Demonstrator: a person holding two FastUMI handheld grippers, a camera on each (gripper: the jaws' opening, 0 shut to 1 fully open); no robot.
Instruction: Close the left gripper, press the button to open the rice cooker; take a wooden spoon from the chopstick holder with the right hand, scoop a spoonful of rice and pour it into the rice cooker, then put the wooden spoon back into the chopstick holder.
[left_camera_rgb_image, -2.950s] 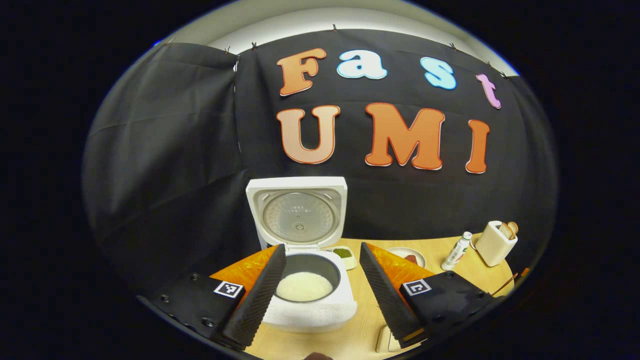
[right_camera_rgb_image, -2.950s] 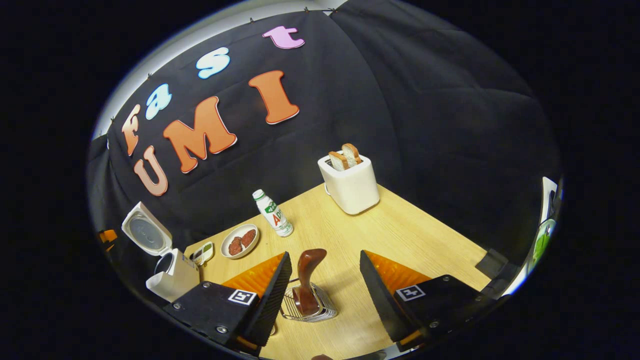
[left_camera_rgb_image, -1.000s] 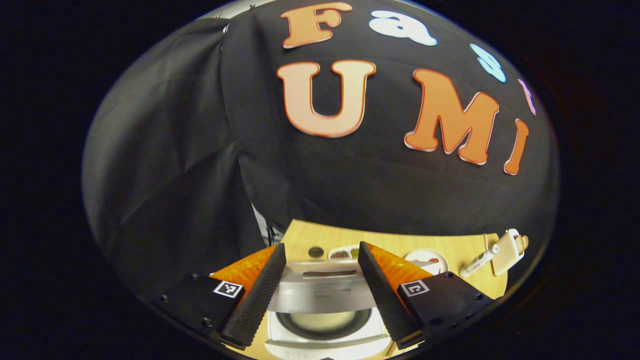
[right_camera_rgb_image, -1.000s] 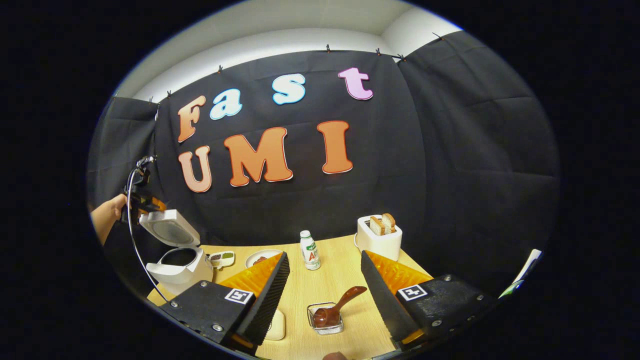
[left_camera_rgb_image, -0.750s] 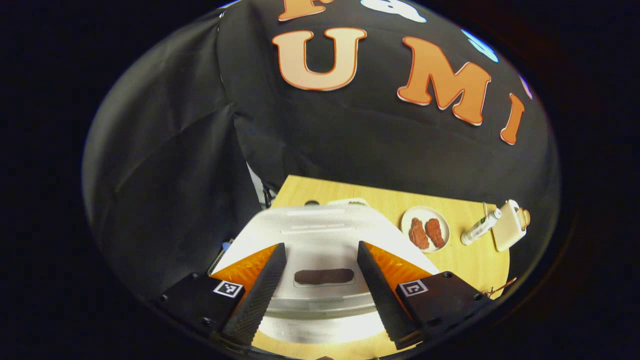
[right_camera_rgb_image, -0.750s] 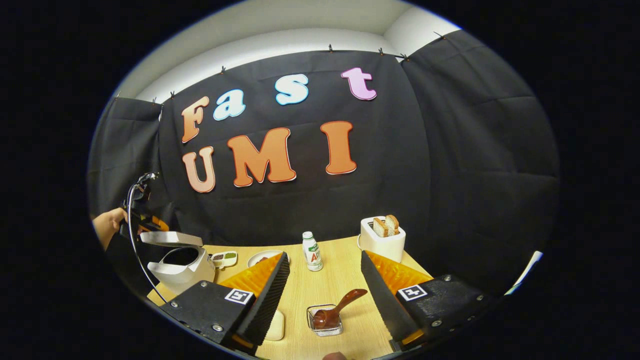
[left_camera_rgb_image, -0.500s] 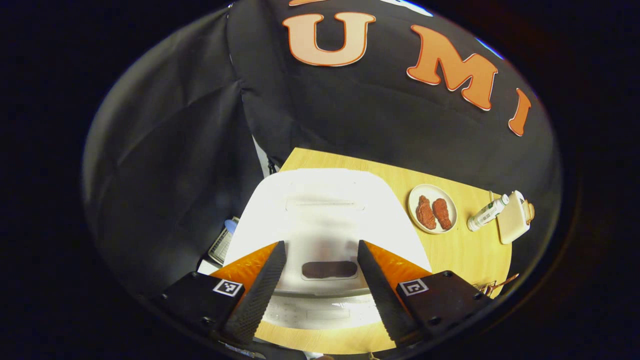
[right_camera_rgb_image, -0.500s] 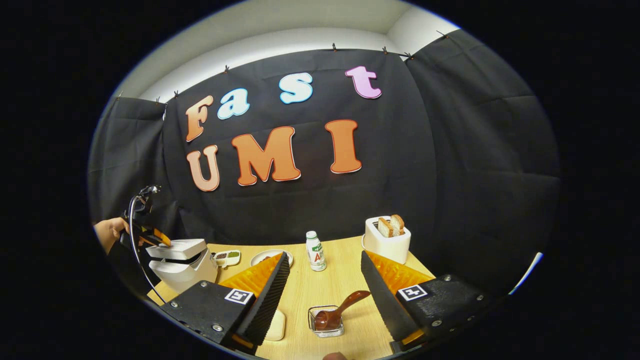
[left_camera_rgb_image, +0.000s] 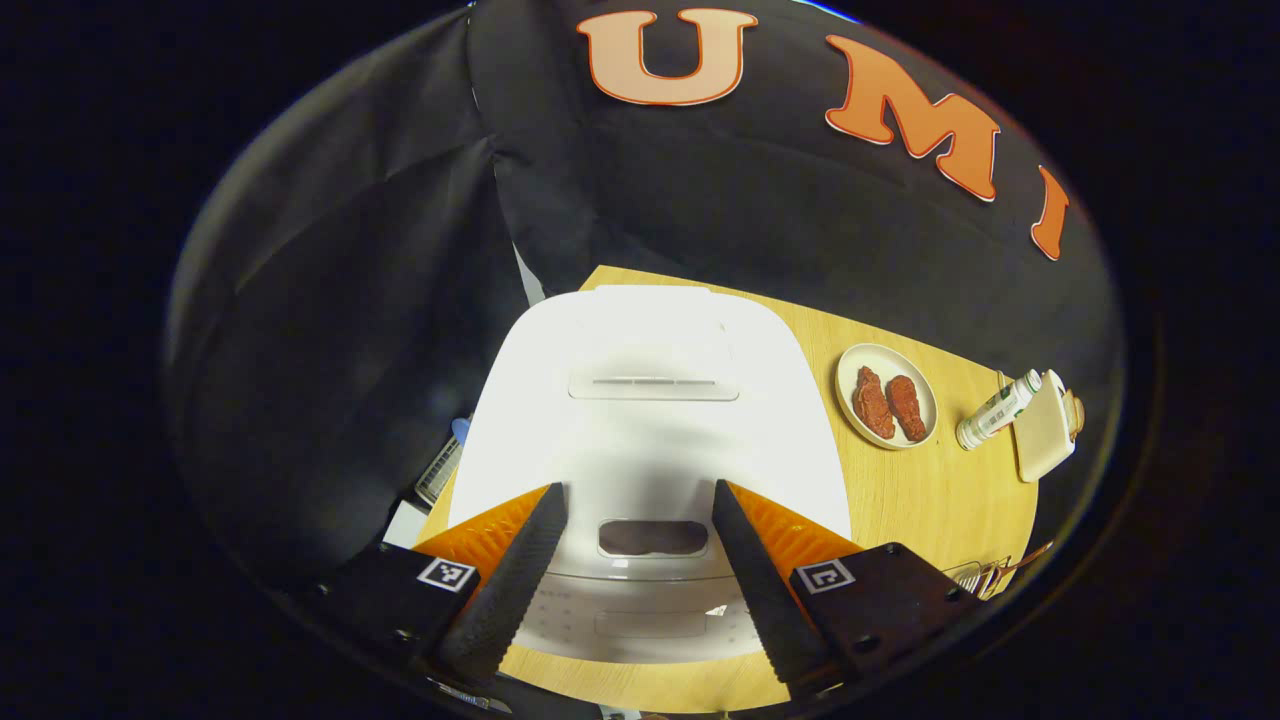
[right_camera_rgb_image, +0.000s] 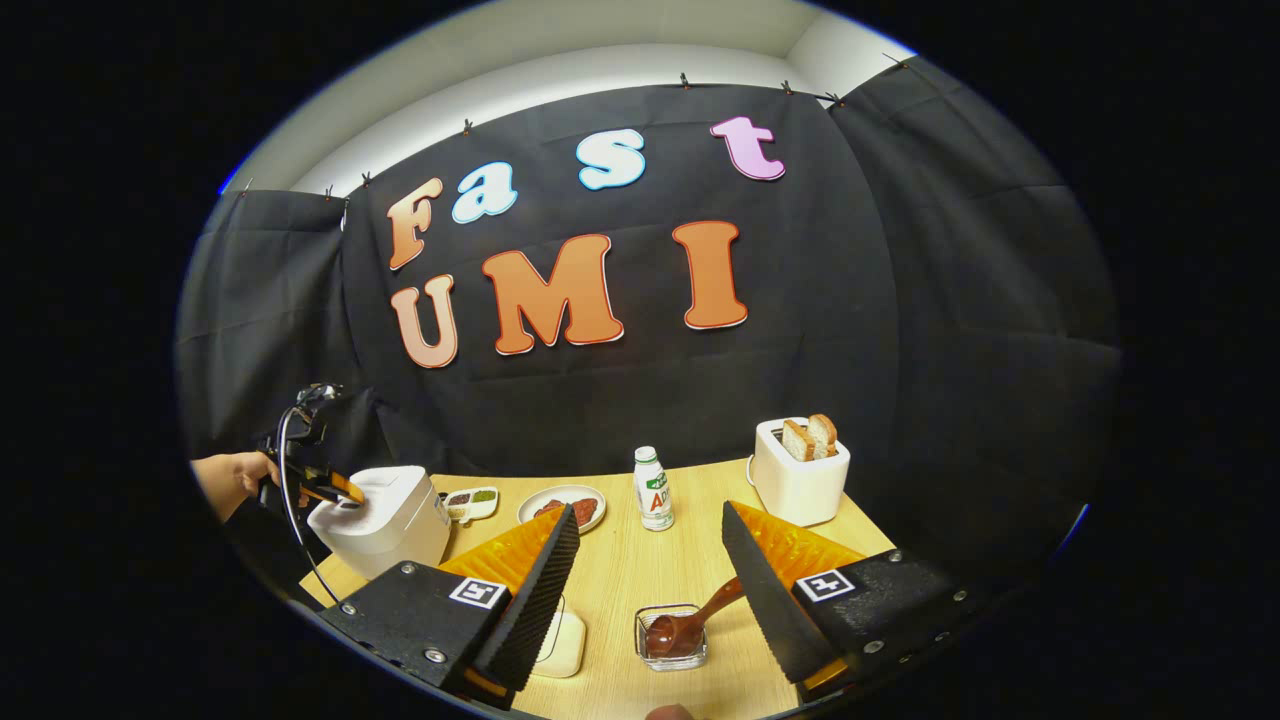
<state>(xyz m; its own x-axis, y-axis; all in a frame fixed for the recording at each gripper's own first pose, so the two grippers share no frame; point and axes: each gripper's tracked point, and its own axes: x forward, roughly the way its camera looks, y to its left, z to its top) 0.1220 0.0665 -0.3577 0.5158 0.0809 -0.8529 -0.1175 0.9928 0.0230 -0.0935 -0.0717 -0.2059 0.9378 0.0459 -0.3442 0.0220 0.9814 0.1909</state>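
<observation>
Rice cooker (left_camera_rgb_image: 640, 420) sits lid-down at the table's (left_camera_rgb_image: 930, 500) left end, under my spread left gripper (left_camera_rgb_image: 632, 585). Right gripper (right_camera_rgb_image: 648, 592), also spread, hovers over the spoon (right_camera_rgb_image: 690, 622) in its holder (right_camera_rgb_image: 671, 637). I judge I should lift straight off.

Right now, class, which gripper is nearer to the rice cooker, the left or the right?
Left. The left gripper is right over the rice cooker, fingers straddling its front lid. The right gripper hangs away across the table, above the spoon holder.
</observation>
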